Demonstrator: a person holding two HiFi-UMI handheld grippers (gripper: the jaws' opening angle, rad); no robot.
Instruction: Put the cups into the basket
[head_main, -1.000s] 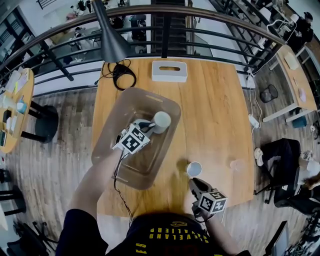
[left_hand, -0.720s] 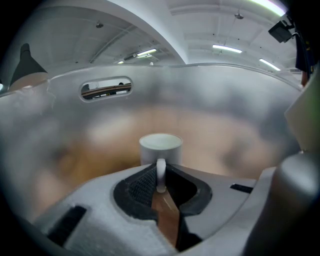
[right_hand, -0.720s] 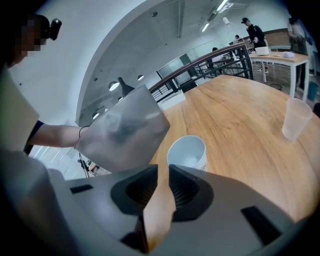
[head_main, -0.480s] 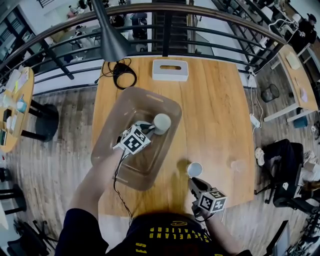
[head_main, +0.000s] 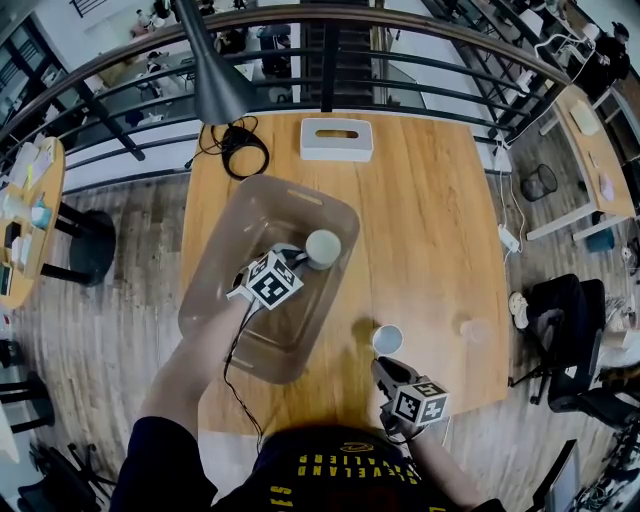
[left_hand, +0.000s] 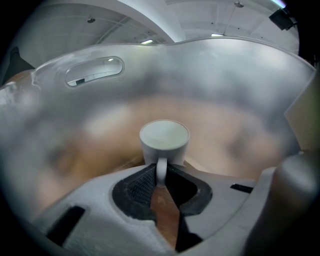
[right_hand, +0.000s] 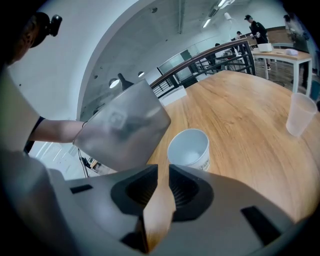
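Placement step: the left gripper (left_hand: 161, 172) clamps the mug (left_hand: 164, 137) by its handle, low inside the basket (head_main: 290, 195); next, seat and release it. The right gripper (right_hand: 162, 185), narrow and empty, must widen for the white cup (right_hand: 189, 148) just ahead.

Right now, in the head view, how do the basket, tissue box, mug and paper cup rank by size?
1. basket, by far the largest.
2. tissue box.
3. mug and paper cup: they look alike, and the mug may sit nearer the camera, so I won't rank them.
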